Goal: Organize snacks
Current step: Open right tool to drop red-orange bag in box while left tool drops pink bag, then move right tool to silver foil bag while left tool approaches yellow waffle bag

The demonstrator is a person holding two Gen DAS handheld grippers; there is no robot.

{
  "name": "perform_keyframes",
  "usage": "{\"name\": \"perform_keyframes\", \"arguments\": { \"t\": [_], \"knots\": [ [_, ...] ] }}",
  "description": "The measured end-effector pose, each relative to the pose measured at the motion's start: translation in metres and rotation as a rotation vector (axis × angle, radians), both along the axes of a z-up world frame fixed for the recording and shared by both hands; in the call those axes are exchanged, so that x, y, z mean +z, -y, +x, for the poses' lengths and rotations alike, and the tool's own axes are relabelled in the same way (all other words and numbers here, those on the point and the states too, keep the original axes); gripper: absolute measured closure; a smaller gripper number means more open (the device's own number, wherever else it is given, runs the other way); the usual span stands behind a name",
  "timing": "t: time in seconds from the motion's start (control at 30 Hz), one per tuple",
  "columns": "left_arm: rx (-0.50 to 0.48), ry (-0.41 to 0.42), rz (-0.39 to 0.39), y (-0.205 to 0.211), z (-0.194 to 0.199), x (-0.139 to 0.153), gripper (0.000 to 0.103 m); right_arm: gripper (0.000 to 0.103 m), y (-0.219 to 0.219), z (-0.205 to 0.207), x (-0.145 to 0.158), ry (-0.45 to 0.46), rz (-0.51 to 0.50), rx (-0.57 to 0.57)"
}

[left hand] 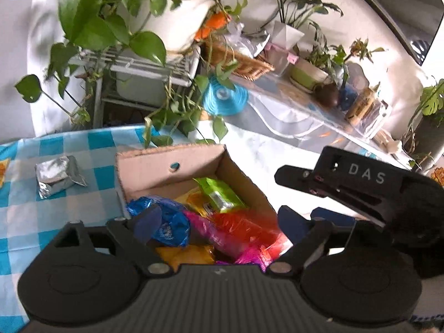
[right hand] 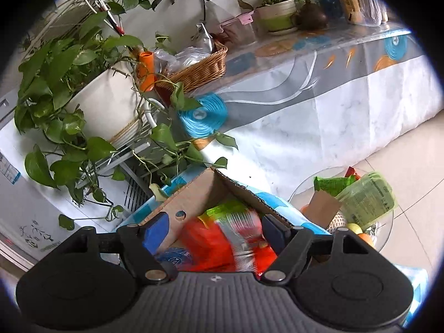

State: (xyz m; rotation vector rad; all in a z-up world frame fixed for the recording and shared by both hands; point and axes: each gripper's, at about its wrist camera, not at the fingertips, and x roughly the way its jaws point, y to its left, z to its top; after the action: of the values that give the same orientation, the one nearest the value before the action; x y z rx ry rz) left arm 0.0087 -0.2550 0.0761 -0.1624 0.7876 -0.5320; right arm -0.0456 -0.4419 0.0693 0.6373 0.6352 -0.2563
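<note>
Right tool [left hand: 280, 179] marked "DAS" beside cardboard box [left hand: 166, 163] of snacks.

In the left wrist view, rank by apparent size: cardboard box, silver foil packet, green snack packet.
1. cardboard box
2. and 3. silver foil packet and green snack packet look alike in size; unranked.

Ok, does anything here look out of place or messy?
One silver packet lies alone on the checked cloth, left of the box, while the other snacks are piled inside it. That pile is loose and jumbled, not sorted. Both grippers, left and right, hang open over the box.
</note>
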Motion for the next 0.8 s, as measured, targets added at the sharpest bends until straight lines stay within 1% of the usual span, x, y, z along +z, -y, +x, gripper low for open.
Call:
{"name": "perform_keyframes", "arguments": {
  "t": [0.2, 0.43, 0.6, 0.8],
  "knots": [
    [0.017, 0.003, 0.008, -0.012, -0.001, 0.004, 0.012, 0.021, -0.007, 0.004, 0.001, 0.001, -0.002, 0.031],
    [0.064, -0.018, 0.028, -0.035, -0.001, -0.002, 0.012, 0.019, -0.021, 0.012, 0.002, -0.008, -0.026, 0.085],
    [0.12, -0.025, 0.019, -0.062, 0.002, -0.004, 0.012, 0.018, -0.035, 0.019, 0.004, -0.002, -0.048, 0.138],
    [0.188, -0.02, 0.049, -0.1, 0.012, -0.006, 0.012, 0.018, -0.06, 0.03, 0.006, 0.001, -0.089, 0.212]
  ]
}}
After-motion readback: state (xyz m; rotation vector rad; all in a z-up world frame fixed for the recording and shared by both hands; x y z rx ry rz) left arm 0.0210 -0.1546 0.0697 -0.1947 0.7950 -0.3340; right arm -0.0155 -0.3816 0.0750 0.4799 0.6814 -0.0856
